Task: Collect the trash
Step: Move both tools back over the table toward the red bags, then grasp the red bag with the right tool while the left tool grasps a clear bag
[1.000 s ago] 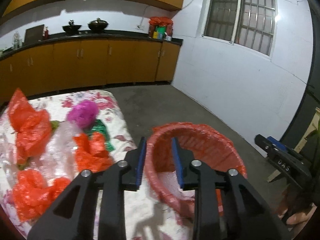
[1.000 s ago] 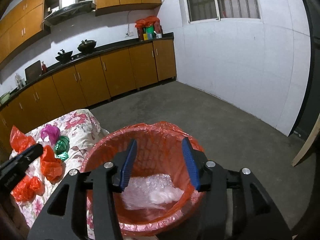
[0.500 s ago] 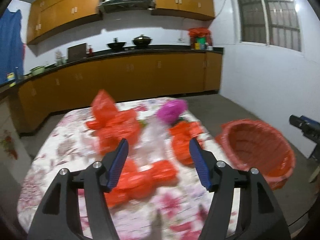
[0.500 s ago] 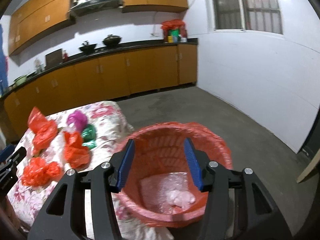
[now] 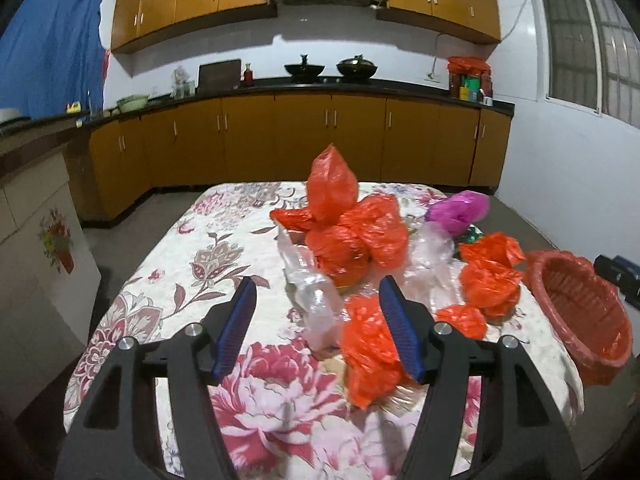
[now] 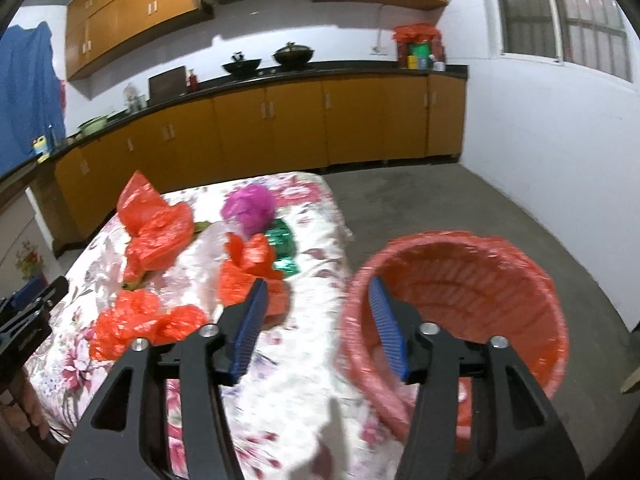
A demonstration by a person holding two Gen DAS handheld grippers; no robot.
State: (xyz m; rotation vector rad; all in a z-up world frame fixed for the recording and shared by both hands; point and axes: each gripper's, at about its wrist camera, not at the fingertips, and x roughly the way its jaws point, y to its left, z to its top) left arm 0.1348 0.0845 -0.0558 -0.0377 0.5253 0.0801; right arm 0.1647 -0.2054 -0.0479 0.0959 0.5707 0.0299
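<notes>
A floral-clothed counter [image 5: 224, 264] carries crumpled trash: orange plastic bags [image 5: 348, 232], clear wrap [image 5: 316, 300], a purple wad [image 5: 460, 208] and a green foil piece [image 6: 284, 246]. The left gripper [image 5: 318, 326] hovers above the counter, jaws released and empty. The right gripper [image 6: 318, 320], jaws opening with nothing between them, hangs by the orange-lined bin [image 6: 472, 280], which seems to stand just off the counter's edge.

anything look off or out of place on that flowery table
Yes: crumpled red plastic bags, clear plastic wrap, a purple wad and a green foil wrapper lie strewn over the floral tablecloth. The red-lined basket at the table's edge sits tilted. Nothing looks spilled or broken.
</notes>
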